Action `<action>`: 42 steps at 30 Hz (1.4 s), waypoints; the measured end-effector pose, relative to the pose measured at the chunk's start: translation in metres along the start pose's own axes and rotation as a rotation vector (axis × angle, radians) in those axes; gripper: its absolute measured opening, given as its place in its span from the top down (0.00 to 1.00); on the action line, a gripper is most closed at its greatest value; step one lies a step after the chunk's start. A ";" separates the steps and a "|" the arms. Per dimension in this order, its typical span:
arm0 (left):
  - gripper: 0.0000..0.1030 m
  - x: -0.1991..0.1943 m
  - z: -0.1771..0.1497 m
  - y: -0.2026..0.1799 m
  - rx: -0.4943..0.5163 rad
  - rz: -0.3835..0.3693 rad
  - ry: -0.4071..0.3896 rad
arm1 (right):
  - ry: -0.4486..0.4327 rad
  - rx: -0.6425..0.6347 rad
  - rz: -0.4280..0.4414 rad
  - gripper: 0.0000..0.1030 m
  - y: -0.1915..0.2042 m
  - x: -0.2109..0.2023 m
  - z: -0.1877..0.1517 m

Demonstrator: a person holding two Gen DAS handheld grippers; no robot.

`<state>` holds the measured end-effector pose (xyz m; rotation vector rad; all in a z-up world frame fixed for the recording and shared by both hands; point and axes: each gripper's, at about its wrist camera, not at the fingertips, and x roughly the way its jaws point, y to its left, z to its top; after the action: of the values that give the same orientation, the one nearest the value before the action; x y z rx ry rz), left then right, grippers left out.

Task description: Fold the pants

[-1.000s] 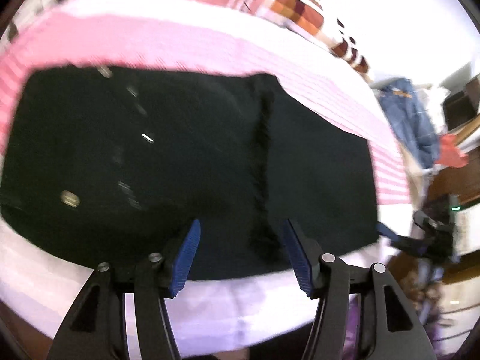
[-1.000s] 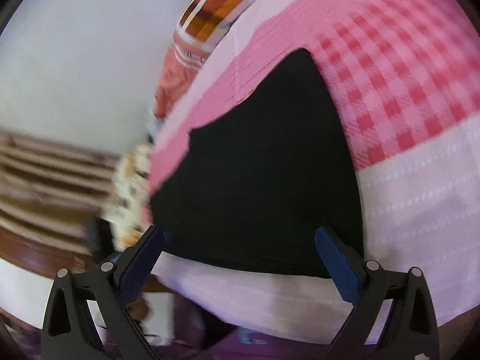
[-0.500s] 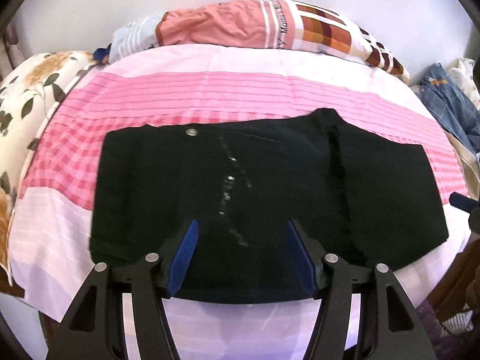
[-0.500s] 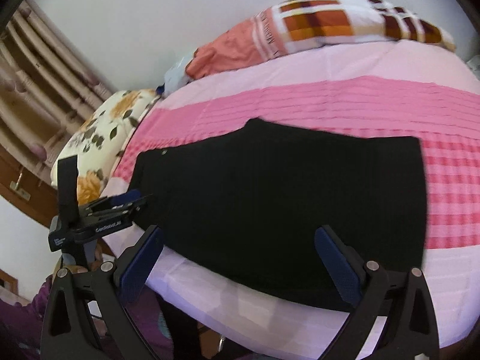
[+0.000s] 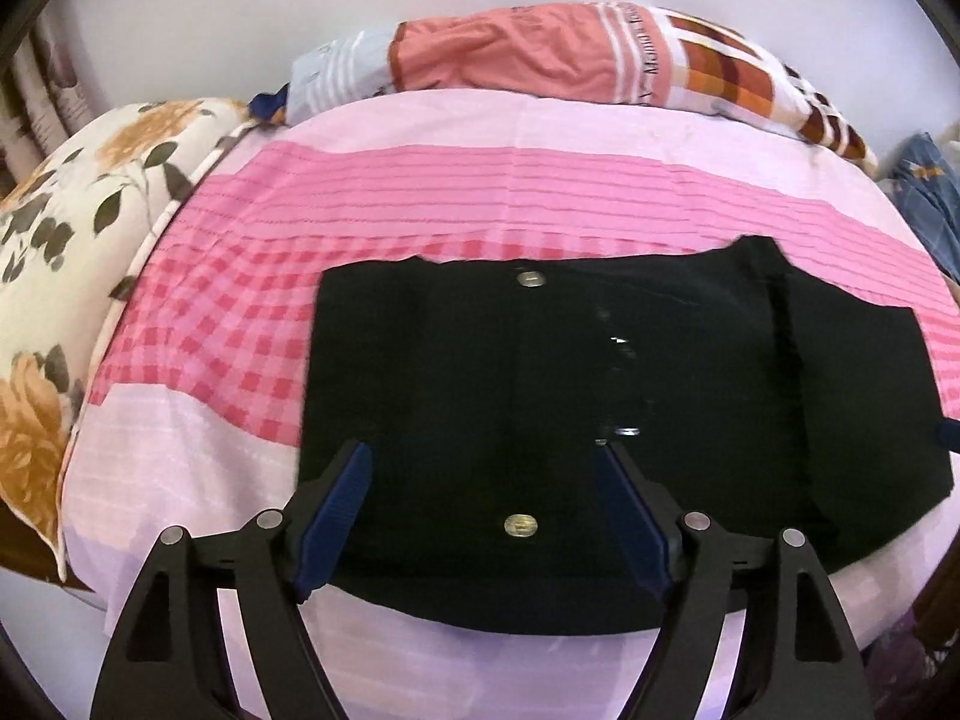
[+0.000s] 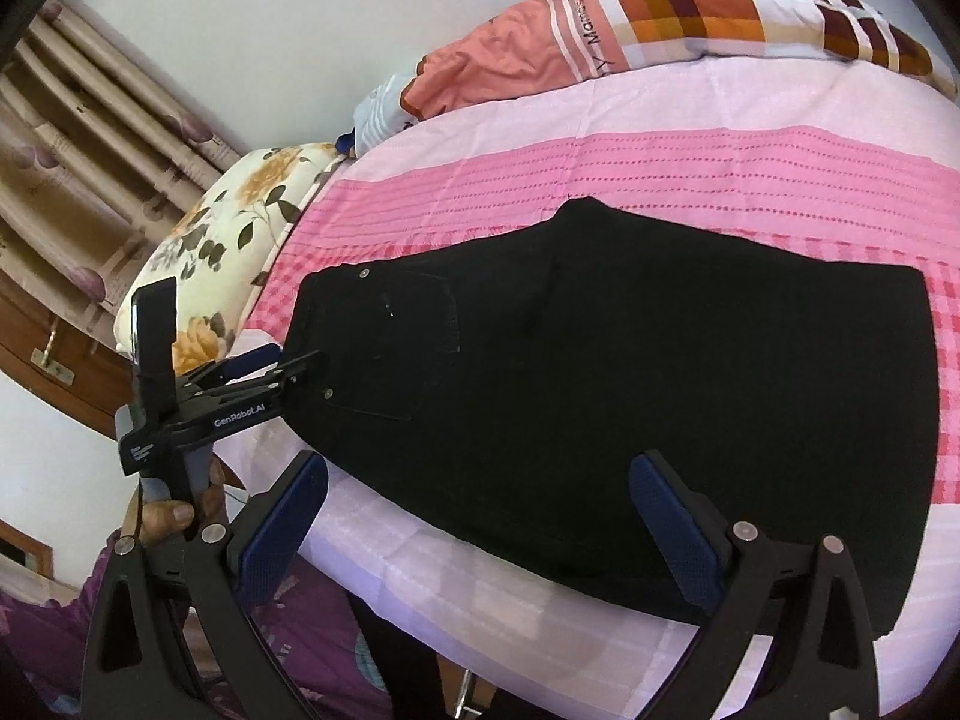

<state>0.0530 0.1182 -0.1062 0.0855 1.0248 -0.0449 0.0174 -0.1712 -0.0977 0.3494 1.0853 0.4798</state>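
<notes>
Looking down over the bed (image 5: 420, 138), I go from my left side across. A floral pillow (image 5: 54, 252) lies at the left edge, well apart from the pants (image 5: 540, 372), which lie flat on the pink checked part of the sheet, near the bed's front edge. My left fingers (image 5: 483, 510) are spread, their jaws having just been opening, and nothing is between them; they hang over the near edge of the cloth without pressing on it. In the right view that same tool juts in from the left beside the pants' waist end, held by a hand (image 6: 180, 510).

The pants make one broad dark block with two metal buttons (image 5: 521, 525) showing on top and a seam running down towards the right end, so I judge that at least one fold is already in: the shape is too short and wide for pants lying full length. How many layers are stacked I cannot tell, the cloth being too dark.

My right fingers (image 6: 480, 534) are spread as well, empty, above the front edge near the right end of the pants (image 6: 660, 390). Left to do, as I judge it: grip an end again, bring it over for a further fold, and smooth the stack.
</notes>
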 end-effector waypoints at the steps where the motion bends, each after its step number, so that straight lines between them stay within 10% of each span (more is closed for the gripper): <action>1: 0.24 0.002 0.000 0.004 -0.003 0.005 0.003 | 0.004 0.002 0.001 0.03 0.000 0.001 0.000; 4: 0.24 0.007 0.003 0.019 -0.001 0.011 -0.007 | 0.020 0.008 0.001 0.03 0.001 0.007 0.001; 12: 0.24 0.055 0.015 0.123 -0.159 -0.418 0.069 | 0.043 0.033 0.014 0.03 0.000 0.015 0.001; 19: 0.24 0.078 0.027 0.112 0.005 -0.629 0.132 | 0.072 0.070 0.031 0.03 -0.002 0.026 0.004; 30: 0.45 0.080 0.042 0.052 0.218 -0.551 0.174 | 0.091 0.084 0.069 0.03 0.008 0.038 0.006; 42: 0.72 0.039 0.047 0.059 0.054 -0.593 0.112 | 0.056 0.164 0.213 0.03 -0.004 0.041 0.013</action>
<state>0.1181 0.1730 -0.1119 -0.1711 1.1317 -0.6136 0.0461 -0.1531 -0.1253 0.6028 1.1502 0.5937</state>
